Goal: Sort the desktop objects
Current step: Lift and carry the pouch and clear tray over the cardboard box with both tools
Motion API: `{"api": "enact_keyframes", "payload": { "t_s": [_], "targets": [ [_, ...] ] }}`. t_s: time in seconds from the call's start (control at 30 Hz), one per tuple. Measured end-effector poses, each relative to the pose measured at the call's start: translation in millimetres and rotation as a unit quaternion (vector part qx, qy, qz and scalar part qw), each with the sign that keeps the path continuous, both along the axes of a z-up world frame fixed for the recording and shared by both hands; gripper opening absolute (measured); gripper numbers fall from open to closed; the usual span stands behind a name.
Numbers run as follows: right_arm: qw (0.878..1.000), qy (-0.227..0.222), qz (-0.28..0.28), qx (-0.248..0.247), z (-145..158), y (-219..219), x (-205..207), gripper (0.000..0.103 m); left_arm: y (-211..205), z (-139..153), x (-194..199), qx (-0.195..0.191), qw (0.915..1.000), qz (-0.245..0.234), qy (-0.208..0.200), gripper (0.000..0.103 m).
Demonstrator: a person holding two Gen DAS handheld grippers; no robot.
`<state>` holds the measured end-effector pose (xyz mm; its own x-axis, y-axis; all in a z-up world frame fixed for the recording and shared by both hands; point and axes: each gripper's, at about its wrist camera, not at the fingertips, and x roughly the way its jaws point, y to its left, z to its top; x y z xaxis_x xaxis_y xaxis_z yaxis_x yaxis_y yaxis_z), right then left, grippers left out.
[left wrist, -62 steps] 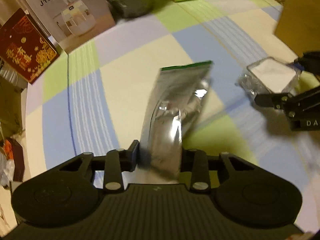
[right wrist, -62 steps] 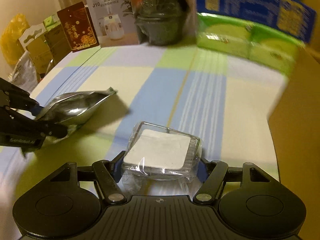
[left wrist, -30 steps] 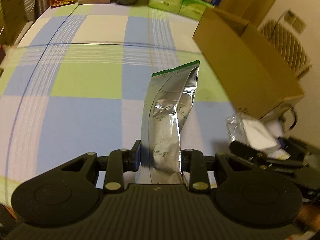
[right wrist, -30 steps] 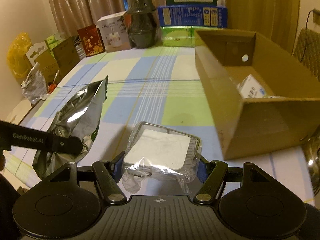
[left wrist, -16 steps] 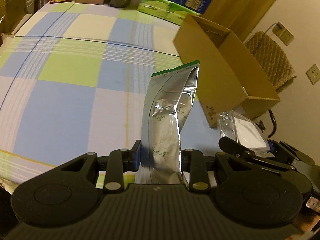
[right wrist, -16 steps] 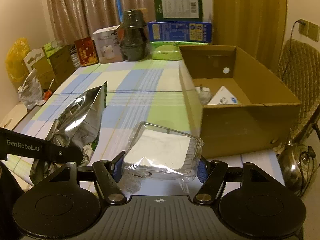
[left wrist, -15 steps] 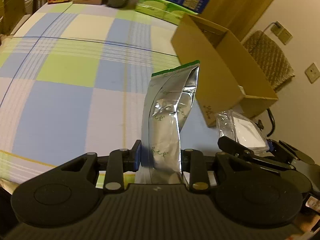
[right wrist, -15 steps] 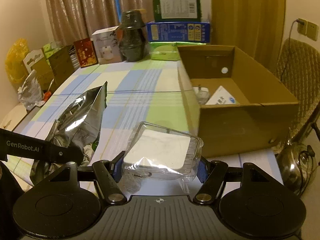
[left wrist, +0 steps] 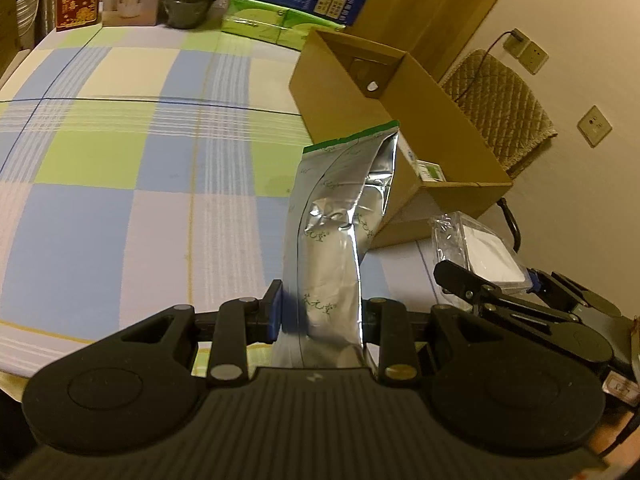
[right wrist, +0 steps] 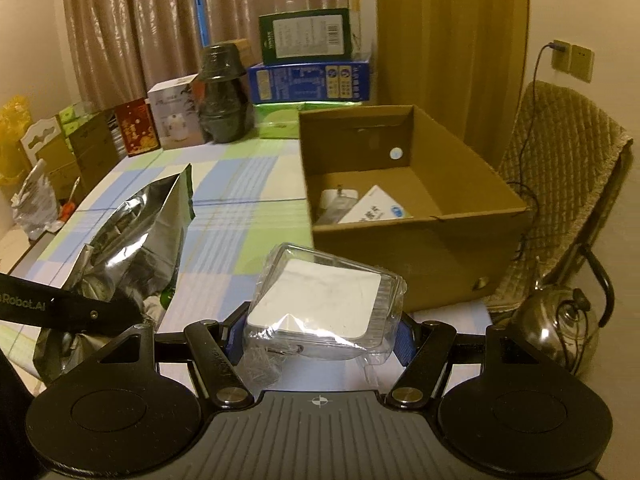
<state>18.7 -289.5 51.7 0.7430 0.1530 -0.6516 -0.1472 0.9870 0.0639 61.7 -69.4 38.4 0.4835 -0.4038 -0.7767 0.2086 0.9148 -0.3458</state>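
My left gripper (left wrist: 320,312) is shut on a silver foil pouch (left wrist: 340,232) with a green top edge and holds it upright in the air above the table's near edge. The pouch also shows in the right wrist view (right wrist: 132,240). My right gripper (right wrist: 320,336) is shut on a clear plastic case (right wrist: 324,300) with a white pad inside, held above the table's front edge. The case also shows in the left wrist view (left wrist: 476,248). An open cardboard box (right wrist: 424,240) stands ahead of both grippers with a white booklet (right wrist: 372,208) and a small white item inside.
The table has a blue, green and cream checked cloth (left wrist: 120,168). Boxes, a dark jar (right wrist: 222,96) and green packs (left wrist: 272,24) line its far edge. A quilted chair (right wrist: 560,184) and a kettle (right wrist: 556,336) stand to the right of the table.
Both grippers have risen and pulled back from the table with their objects still held. The views have turned toward the cardboard box, which now shows its inside.
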Motion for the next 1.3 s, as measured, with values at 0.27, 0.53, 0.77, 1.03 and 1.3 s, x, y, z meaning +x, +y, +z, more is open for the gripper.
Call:
{"api": "enact_keyframes", "payload": {
  "t_s": [0.27, 0.53, 0.77, 1.03, 1.3],
  "targets": [
    [1.0, -0.014, -0.007, -0.007, 6.4, -13.9, -3.3, 0.066, -11.7, 5.6, -3.3, -0.012, 0.9999, -0.005, 0.003, 0.025],
    [0.999, -0.027, -0.013, -0.018, 11.6, -29.0, -0.5, 0.066, -28.7, 11.9, 2.7, -0.02, 0.9998, -0.006, 0.002, 0.025],
    [0.999, -0.032, -0.019, -0.02, 14.2, -43.1, 1.5, 0.066, -49.6, 16.7, 10.4, -0.015, 0.9998, -0.015, -0.004, 0.025],
    [0.999, -0.041, -0.025, -0.019, 19.7, -57.8, 4.5, 0.066, -72.3, 23.2, 16.7, -0.013, 0.9995, -0.028, -0.011, 0.025],
    [0.998, -0.048, -0.034, -0.021, 25.1, -75.4, 7.8, 0.066, -92.5, 26.4, 21.3, -0.011, 0.9992, -0.035, -0.014, 0.025]
  ]
}}
